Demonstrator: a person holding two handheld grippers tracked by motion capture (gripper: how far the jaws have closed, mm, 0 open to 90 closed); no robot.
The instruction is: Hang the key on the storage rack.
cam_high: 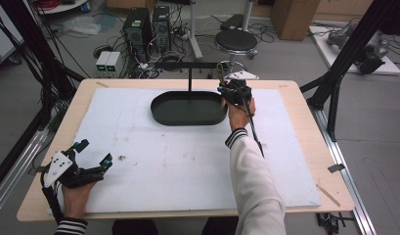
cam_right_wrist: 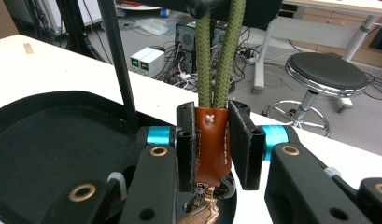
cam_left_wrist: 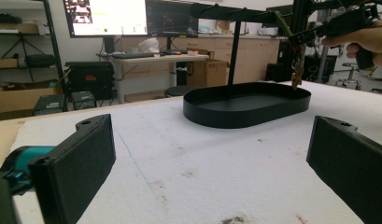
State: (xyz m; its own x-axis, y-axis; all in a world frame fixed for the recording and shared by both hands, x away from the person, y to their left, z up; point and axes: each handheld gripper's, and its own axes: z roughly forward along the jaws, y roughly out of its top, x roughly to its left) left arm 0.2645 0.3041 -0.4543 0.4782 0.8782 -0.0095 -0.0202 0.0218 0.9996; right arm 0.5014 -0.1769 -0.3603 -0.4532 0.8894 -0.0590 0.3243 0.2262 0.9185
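Note:
A keychain with an olive green cord loop (cam_right_wrist: 221,56) and a brown leather tab (cam_right_wrist: 211,149) hangs over the right end of the black T-shaped stand's bar (cam_high: 188,64). My right gripper (cam_right_wrist: 212,113) is shut on the leather tab, and copper keys (cam_right_wrist: 202,213) dangle below it. From above, the right gripper (cam_high: 224,86) sits at the right end of the black oval tray (cam_high: 188,120), with the cord (cam_high: 220,71) rising to the bar. My left gripper (cam_high: 95,152) rests open at the table's near left, nothing between its pads (cam_left_wrist: 86,154), facing the tray (cam_left_wrist: 244,117).
A white foam sheet (cam_high: 178,161) covers the wooden table. The stand's post (cam_right_wrist: 116,56) rises from the tray's back edge. A round stool (cam_high: 235,41) and computer towers (cam_high: 139,27) stand on the floor beyond the far edge. Black frame struts (cam_high: 344,63) flank the table.

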